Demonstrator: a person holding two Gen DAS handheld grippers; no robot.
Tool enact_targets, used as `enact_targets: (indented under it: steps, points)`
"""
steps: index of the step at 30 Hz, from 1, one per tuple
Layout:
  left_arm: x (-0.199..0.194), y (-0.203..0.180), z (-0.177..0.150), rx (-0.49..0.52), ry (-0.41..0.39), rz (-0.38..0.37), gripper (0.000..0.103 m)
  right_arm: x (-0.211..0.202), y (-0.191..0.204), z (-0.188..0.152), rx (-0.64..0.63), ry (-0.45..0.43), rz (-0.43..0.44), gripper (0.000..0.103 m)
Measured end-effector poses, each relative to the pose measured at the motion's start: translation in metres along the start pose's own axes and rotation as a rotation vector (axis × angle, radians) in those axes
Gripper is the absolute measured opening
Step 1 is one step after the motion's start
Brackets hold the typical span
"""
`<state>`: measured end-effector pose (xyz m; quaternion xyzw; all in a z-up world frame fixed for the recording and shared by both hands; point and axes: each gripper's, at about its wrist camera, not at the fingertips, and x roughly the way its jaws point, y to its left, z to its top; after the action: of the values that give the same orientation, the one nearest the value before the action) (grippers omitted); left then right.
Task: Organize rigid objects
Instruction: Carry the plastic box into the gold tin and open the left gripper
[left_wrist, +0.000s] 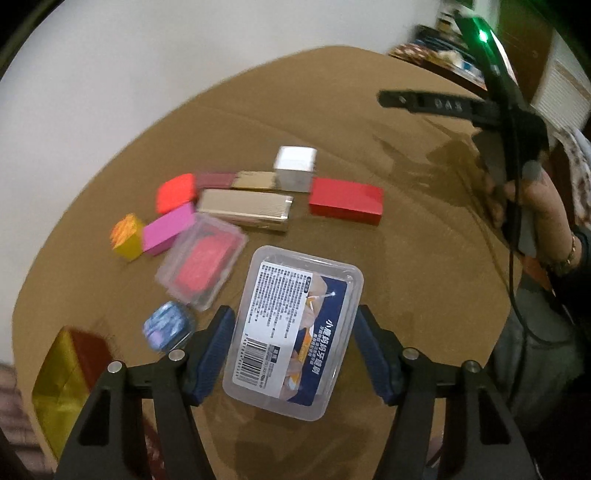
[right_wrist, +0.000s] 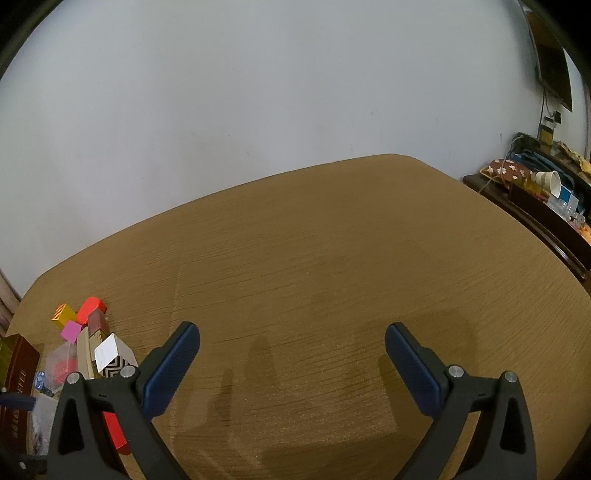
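In the left wrist view my left gripper (left_wrist: 293, 328) stands open around a clear plastic box with a blue label (left_wrist: 295, 328); the blue pads sit beside its long sides, with small gaps. Beyond it lie a clear case with a red insert (left_wrist: 203, 266), a gold box (left_wrist: 245, 208), a red box (left_wrist: 345, 201), a silver cube (left_wrist: 295, 168), pink (left_wrist: 168, 229), orange-red (left_wrist: 175, 192) and yellow (left_wrist: 127, 236) blocks and a small blue tin (left_wrist: 168, 330). My right gripper (right_wrist: 291, 360) is open and empty over bare table; it also shows in the left view (left_wrist: 495, 122).
The brown wooden table (right_wrist: 332, 258) runs to a white wall. A gold and dark red box (left_wrist: 70, 376) stands at the table's near left. The cluster of blocks shows at the far left of the right wrist view (right_wrist: 88, 339). A cluttered dark sideboard (right_wrist: 535, 199) stands to the right.
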<state>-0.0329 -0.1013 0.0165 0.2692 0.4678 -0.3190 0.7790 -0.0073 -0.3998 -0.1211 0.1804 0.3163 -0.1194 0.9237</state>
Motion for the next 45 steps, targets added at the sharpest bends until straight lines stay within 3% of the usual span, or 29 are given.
enact_targets:
  steps: [6,11,15,19,26,33,37,39,42,45]
  points:
    - [-0.056,0.048,-0.017,-0.2,-0.084,0.111,0.061,0.003,-0.001,0.0,0.007,0.008,-0.001,0.103]
    - [-0.095,0.115,-0.044,-0.372,-0.063,0.243,0.061,0.003,0.0,-0.001,0.007,0.012,-0.002,0.103]
    - [-0.078,0.174,-0.065,-0.487,0.056,0.348,0.061,0.003,0.003,-0.002,0.006,0.015,-0.012,0.103]
    - [-0.052,0.219,-0.092,-0.577,0.133,0.387,0.061,0.002,0.007,-0.003,0.002,0.015,-0.02,0.103]
    - [-0.016,0.252,-0.112,-0.647,0.177,0.412,0.061,0.002,0.012,-0.004,-0.01,0.023,-0.029,0.103]
    - [-0.001,0.26,-0.117,-0.659,0.175,0.469,0.061,0.001,0.018,-0.003,-0.021,0.024,-0.043,0.103]
    - [-0.019,0.253,-0.118,-0.671,0.118,0.474,0.064,-0.002,0.017,-0.002,-0.012,0.014,-0.012,0.103]
    - [-0.039,0.246,-0.117,-0.665,0.07,0.497,0.067,-0.008,0.017,-0.002,-0.016,0.002,0.064,0.103]
    - [-0.089,0.222,-0.117,-0.691,-0.078,0.526,0.07,-0.023,0.031,-0.002,-0.094,0.037,0.216,0.103]
    - [-0.129,0.186,-0.126,-0.734,-0.201,0.56,0.085,-0.042,0.062,-0.008,-0.24,0.095,0.325,0.103]
